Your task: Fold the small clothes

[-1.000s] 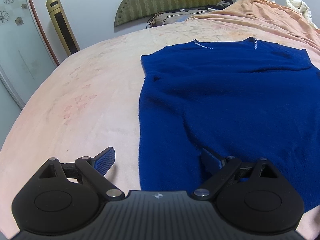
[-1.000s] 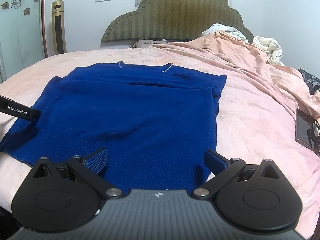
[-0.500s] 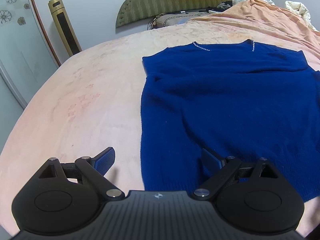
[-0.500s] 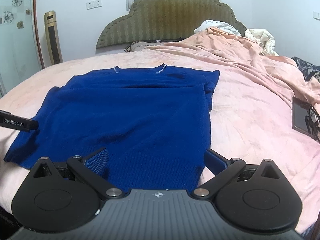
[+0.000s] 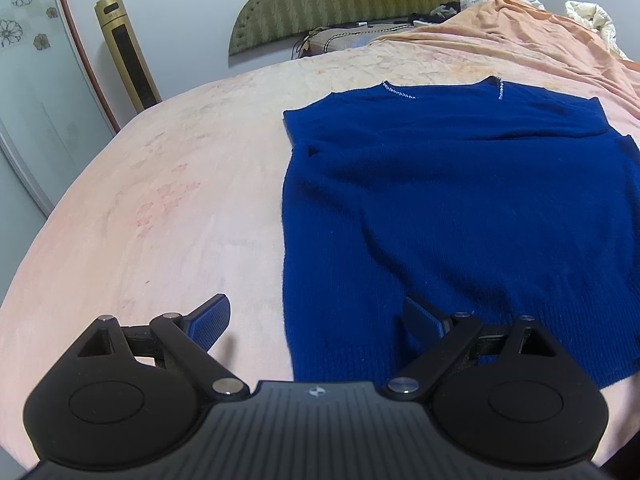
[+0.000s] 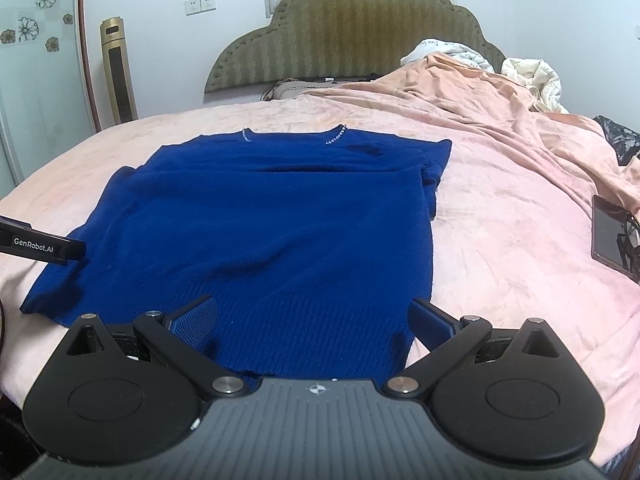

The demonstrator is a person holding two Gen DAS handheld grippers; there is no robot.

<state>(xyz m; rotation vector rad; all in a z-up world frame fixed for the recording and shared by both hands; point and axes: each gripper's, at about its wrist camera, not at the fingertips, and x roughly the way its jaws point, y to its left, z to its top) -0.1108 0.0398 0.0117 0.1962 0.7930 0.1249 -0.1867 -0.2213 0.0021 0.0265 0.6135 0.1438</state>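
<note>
Pink fleece covers the bed [image 6: 500,216] that fills both views, running up to the padded green headboard [image 6: 344,36] along the top of the frame. On it your task piece, the blue sweater [image 6: 280,232], lies flat with its sleeves already folded across the chest, neckline toward the headboard and ribbed hem toward you, so its long axis runs up the frame away from both tools.

Your right gripper [image 6: 314,320] sits low at the hem's right corner, fingers [image 6: 196,316] spread wide and holding nothing: one pad is over the knit, the other at the sweater's right edge. Your left gripper [image 5: 316,320] does the same at the hem's left corner, fingers equally apart and empty, straddling the left side edge with one pad over bare fleece. Each hand is nearest its own corner, so the likely next move is to pinch both hem corners and carry them up toward the neckline.

Only the right view shows the black phone [image 6: 608,236] at the frame's right edge, well apart from the sweater, and the side of your left tool at mid-left. Only the left view shows the sweater's whole left edge against the bed; the gold tower fan [image 5: 128,52] in the upper left appears in both.
</note>
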